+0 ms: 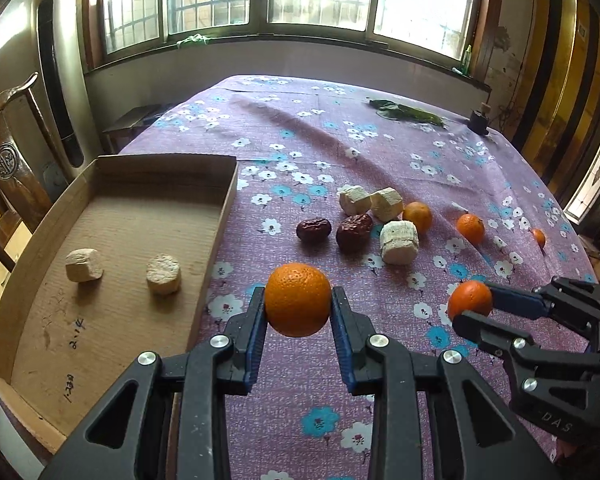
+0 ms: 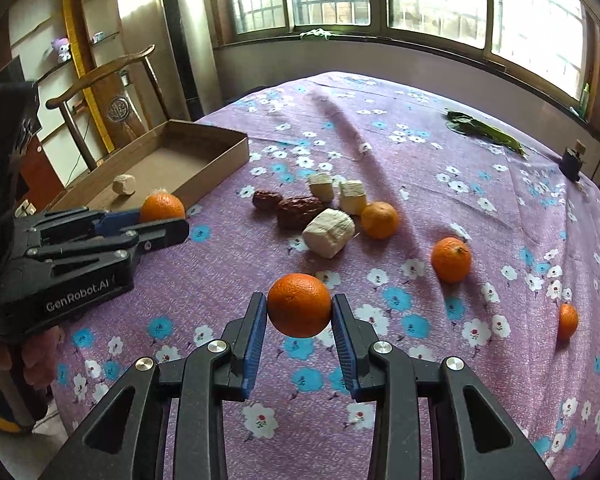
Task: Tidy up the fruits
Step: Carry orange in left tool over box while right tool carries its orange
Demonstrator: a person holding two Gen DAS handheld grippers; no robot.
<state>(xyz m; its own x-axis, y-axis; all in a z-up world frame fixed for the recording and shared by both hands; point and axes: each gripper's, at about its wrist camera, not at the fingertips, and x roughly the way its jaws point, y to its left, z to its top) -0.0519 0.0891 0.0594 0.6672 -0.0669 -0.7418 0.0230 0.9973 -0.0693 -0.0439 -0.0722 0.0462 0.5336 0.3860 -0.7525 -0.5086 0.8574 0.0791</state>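
My left gripper (image 1: pixel 298 307) is shut on an orange (image 1: pixel 298 299), held above the cloth just right of the cardboard tray (image 1: pixel 225 216). My right gripper (image 2: pixel 299 312) is shut on another orange (image 2: pixel 299 305); it also shows in the left wrist view (image 1: pixel 470 300). The tray holds two pale root pieces (image 1: pixel 85 265) (image 1: pixel 163 273). On the cloth lie two red dates (image 1: pixel 314 230) (image 1: pixel 354 231), three pale pieces (image 1: pixel 398 241), and three loose oranges (image 2: pixel 379 220) (image 2: pixel 451 259) (image 2: pixel 568 321).
The table has a purple flowered cloth (image 1: pixel 308 144). Green leaves (image 1: pixel 410 113) and a small dark object (image 1: pixel 478 120) lie at the far right edge. A wooden chair (image 2: pixel 100 92) and a tall grey unit (image 2: pixel 184 44) stand behind the tray.
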